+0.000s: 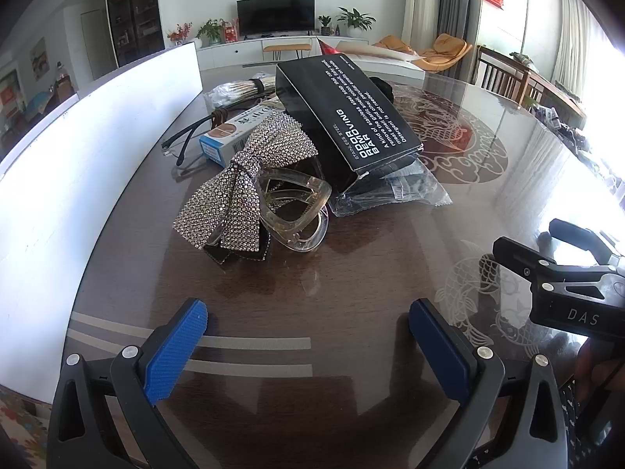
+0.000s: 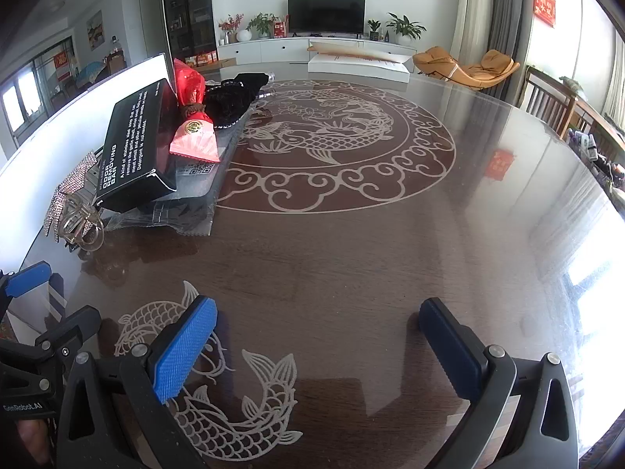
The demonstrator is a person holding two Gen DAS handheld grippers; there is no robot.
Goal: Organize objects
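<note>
A heap of small items lies on the dark glass-topped table (image 1: 351, 273). A rhinestone bow clip (image 1: 242, 179) leans on a clear hair claw (image 1: 297, 207). Behind them a black "odor removing bar" box (image 1: 351, 113) rests on a clear plastic packet (image 1: 394, 191). A blue-white carton (image 1: 230, 133), glasses (image 1: 187, 140) and bagged sticks (image 1: 242, 88) lie further back. My left gripper (image 1: 308, 312) is open, short of the bow, holding nothing. My right gripper (image 2: 317, 306) is open over bare table, right of the heap. The black box (image 2: 133, 144), a red packet (image 2: 191, 117) and black fabric (image 2: 234, 93) show there.
A tall white panel (image 1: 97, 136) stands along the table's left side beside the heap. A flat white box (image 2: 359, 64) sits at the table's far end. The right gripper (image 1: 525, 236) shows at the right edge of the left wrist view. Chairs (image 2: 547, 105) line the right side.
</note>
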